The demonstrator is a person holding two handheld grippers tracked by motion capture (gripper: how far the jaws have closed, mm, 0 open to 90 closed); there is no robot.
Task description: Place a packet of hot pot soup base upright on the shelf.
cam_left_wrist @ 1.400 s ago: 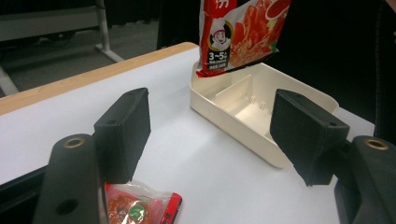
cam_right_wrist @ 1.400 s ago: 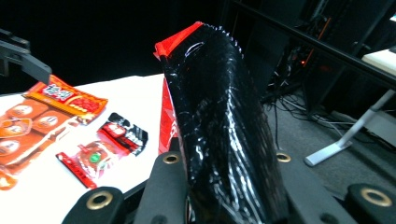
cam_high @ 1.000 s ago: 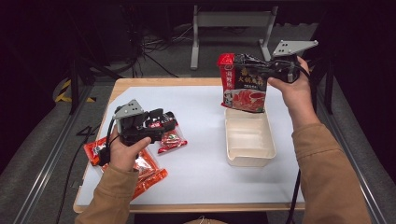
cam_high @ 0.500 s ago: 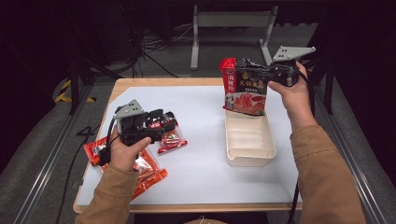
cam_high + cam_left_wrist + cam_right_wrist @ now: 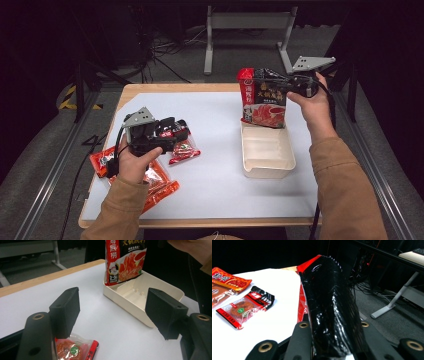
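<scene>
Right gripper view has its middle taken up by the glossy black back of the sauce pouch [image 5: 332, 312], so the cream tray below and most of the table behind it are hidden, and the jaw tips themselves are lost under the foil. What can be made out is that the right gripper [image 5: 332, 340] pinches the pouch between its two black jaws, the pouch standing upright with its serrated top edge away from the camera. To the left lie a small clear packet [image 5: 244, 307] and, cut off at the frame edge, an orange packet [image 5: 227, 282].

From the high view the pouch [image 5: 263, 97] hangs upright from the right gripper [image 5: 287, 85], its lower edge at the far end of the cream tray [image 5: 267, 167]; whether it touches the tray floor cannot be told.

The left gripper [image 5: 112, 307] has its jaws spread wide with nothing between them, hovering just above the small packet [image 5: 75, 350], which is cut off by the bottom edge.
</scene>
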